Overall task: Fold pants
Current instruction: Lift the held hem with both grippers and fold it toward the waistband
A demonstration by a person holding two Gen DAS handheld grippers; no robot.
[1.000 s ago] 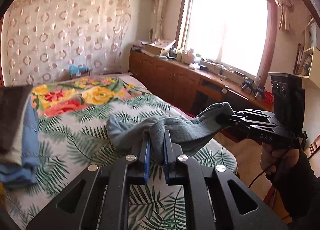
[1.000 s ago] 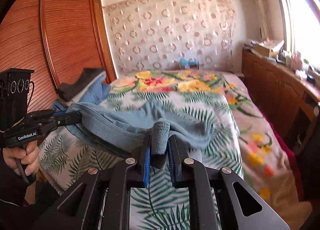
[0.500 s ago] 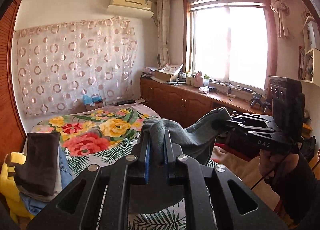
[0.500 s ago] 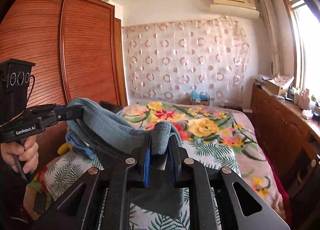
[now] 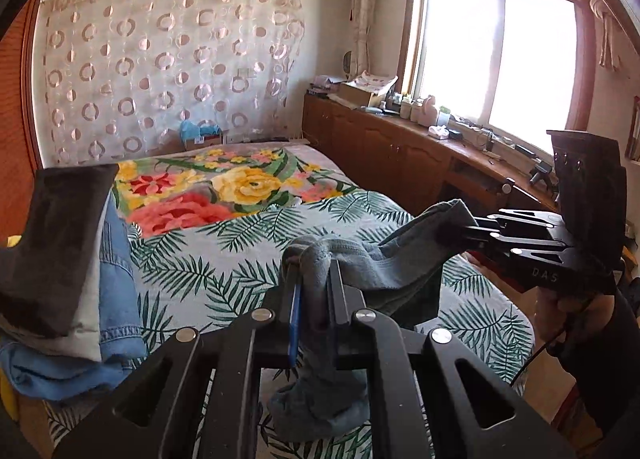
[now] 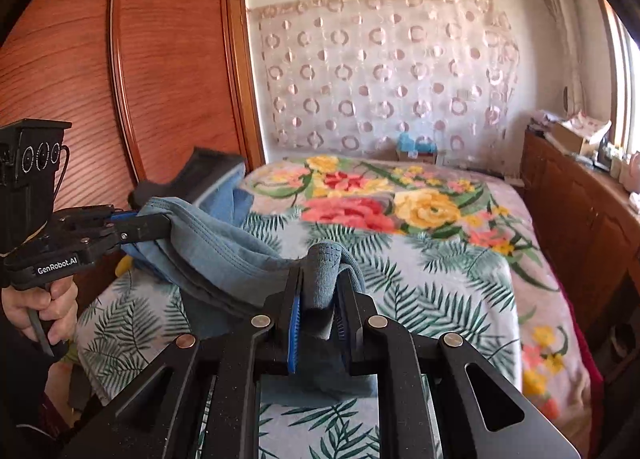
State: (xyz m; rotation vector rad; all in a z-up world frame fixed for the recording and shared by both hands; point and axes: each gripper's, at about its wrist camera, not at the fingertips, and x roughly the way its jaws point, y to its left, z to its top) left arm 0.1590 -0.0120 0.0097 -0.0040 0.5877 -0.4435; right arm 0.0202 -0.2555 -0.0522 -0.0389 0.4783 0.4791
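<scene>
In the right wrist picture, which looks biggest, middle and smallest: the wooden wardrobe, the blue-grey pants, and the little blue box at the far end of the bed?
1. Wooden wardrobe
2. Blue-grey pants, though nearness enlarges them
3. Little blue box, far away

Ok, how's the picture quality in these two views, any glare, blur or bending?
Left wrist view: the window is blown out white, washing out detail around its frame; straight edges bow from the fisheye, and the corners go black. Right wrist view: lighting is more even, with glare only at the right edge; the floral bedspread is slightly soft; the wardrobe curves strongly.
</scene>
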